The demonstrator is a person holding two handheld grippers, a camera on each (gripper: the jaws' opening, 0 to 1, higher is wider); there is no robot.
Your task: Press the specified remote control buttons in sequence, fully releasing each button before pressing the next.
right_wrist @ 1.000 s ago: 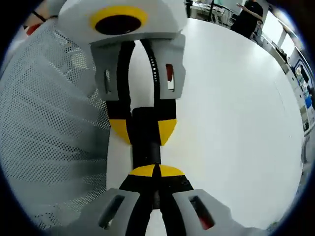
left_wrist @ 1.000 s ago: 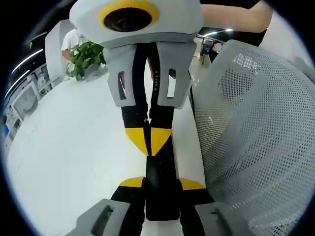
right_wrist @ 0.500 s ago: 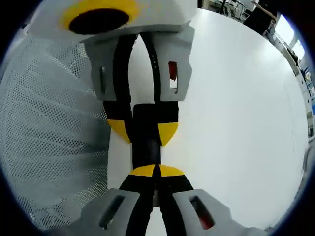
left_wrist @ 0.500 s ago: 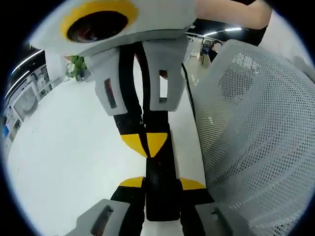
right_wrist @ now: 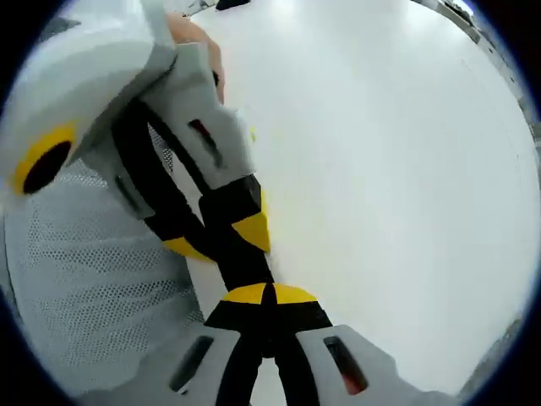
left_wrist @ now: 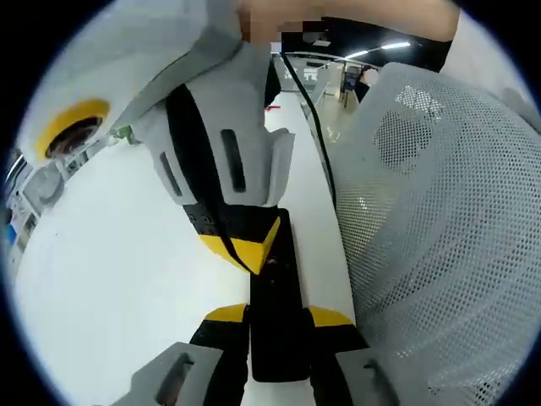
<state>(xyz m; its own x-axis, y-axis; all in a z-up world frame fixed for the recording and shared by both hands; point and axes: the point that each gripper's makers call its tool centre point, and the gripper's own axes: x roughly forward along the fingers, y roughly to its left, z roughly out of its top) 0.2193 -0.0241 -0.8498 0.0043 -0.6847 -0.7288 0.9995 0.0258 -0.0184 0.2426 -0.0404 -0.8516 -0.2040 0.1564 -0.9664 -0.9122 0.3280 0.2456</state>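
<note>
Your left gripper is clamped on the near end of the remote, holding it steady above the desk beside the mesh chair. Your right gripper — jaws pressed together — uses its tips as one pointer on the buttons.

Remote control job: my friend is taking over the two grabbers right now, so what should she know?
Left gripper: shut on the black remote control, holding its near end above the white table.
Right gripper: jaws closed, yellow tips together, pressing down on the remote's top face, tilted to one side.
Nearby: a white mesh chair back sits right beside the remote.
Done: the remote is gripped and a press seems under way; which button cannot be told.
Left: lift the right gripper fully off before the next button, and keep the remote in view.
</note>
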